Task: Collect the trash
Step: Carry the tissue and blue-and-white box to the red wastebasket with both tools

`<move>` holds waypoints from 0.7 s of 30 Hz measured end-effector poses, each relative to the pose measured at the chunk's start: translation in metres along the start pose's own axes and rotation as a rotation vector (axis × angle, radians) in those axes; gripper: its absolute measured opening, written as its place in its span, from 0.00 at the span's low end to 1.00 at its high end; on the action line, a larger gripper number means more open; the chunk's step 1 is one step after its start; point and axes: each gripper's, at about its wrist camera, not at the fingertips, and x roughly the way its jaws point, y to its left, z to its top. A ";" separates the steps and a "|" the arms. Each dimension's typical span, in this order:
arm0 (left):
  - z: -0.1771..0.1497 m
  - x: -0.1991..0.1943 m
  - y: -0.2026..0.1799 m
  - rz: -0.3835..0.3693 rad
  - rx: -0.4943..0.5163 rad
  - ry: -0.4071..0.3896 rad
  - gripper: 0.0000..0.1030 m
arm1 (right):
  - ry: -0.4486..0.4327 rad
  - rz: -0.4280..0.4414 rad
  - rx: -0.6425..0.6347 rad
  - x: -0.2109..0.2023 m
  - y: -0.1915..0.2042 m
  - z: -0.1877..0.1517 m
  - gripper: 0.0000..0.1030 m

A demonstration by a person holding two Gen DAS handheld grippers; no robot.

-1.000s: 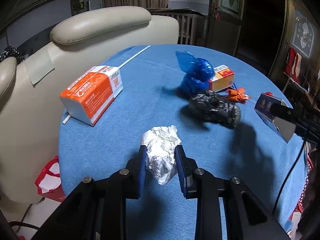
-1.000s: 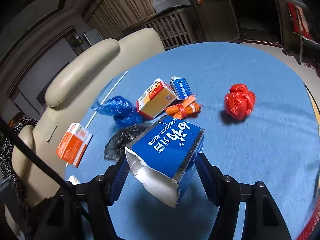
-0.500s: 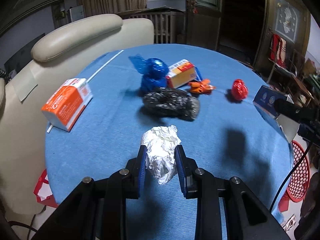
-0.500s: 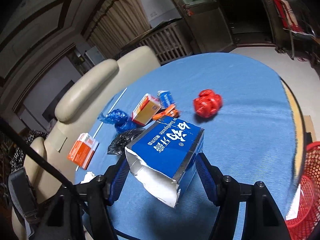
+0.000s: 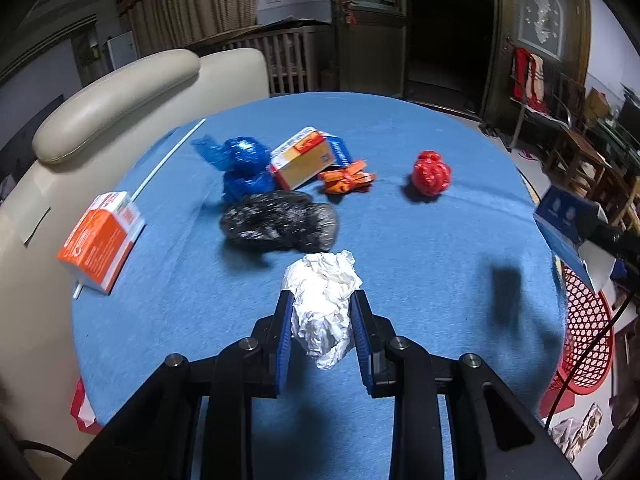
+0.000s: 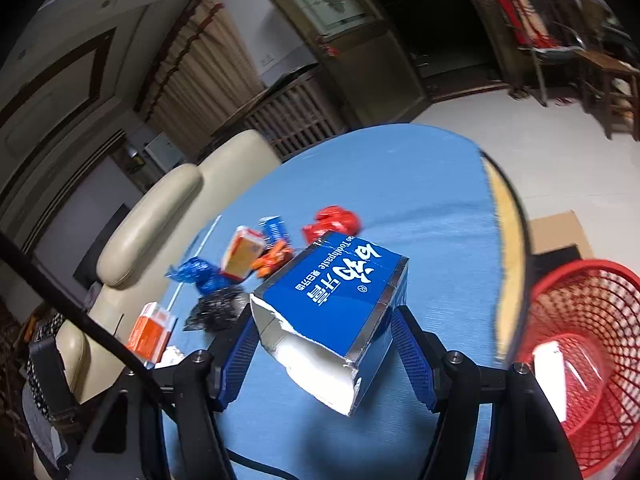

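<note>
left gripper (image 5: 322, 320): jaws clamp crumpled tissue (image 5: 323, 304) | right gripper (image 6: 326, 344): jaws clamp blue toothpaste box (image 6: 332, 300)

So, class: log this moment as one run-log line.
left gripper: shut on tissue wad | right gripper: shut on toothpaste box | red basket: beside table

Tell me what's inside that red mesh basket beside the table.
In the right wrist view, the red basket holds one flat white piece against its inner wall. The basket's bottom is cut off by the picture's edge and the right gripper, so anything there is hidden.
</note>
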 end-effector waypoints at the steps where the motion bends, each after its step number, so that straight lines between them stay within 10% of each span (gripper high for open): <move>1: 0.001 0.001 -0.002 -0.002 0.005 -0.002 0.29 | -0.003 -0.013 0.008 -0.003 -0.006 -0.001 0.68; 21: 0.013 -0.003 -0.062 -0.084 0.115 -0.023 0.29 | -0.017 -0.315 0.201 -0.068 -0.155 -0.031 0.68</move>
